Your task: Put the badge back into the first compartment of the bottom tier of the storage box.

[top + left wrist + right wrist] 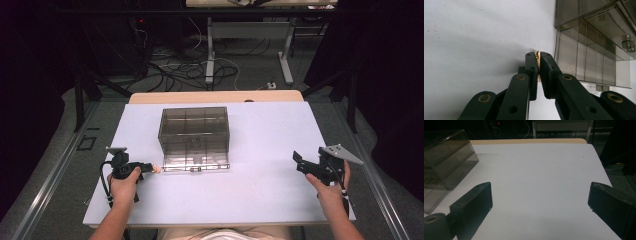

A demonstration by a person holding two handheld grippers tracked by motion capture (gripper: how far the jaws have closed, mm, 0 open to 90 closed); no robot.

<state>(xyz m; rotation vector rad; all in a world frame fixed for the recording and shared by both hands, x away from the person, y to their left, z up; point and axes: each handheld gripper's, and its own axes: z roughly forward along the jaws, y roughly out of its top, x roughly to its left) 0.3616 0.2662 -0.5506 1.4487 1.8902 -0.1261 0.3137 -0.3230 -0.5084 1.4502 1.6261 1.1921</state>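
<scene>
1. Left gripper (150, 168): jaws closed tight on a small gold piece (538, 56). In the left gripper view the piece sits pinched between the two black pads, its tip showing just above them. What the piece is cannot be told.
2. Position of the gold piece: held over the white table (270, 195), just beside the near left corner of the box (194, 134). In the high view it shows as a pale tip (156, 169) at the gripper's end, next to the box's lowered front panel (196, 167). Contact between the two cannot be confirmed.
3. Box: smoky clear plastic, with inner partitions visible, standing at the middle of the table. Its front panel lies flat on the table toward the person.
4. Right gripper (298, 162): jaws wide apart, nothing between them. It is held at the table's right side, well apart from the box.
5. Hands: the left hand (122, 185) and right hand (330, 187) each grasp their gripper from the near edge.
</scene>
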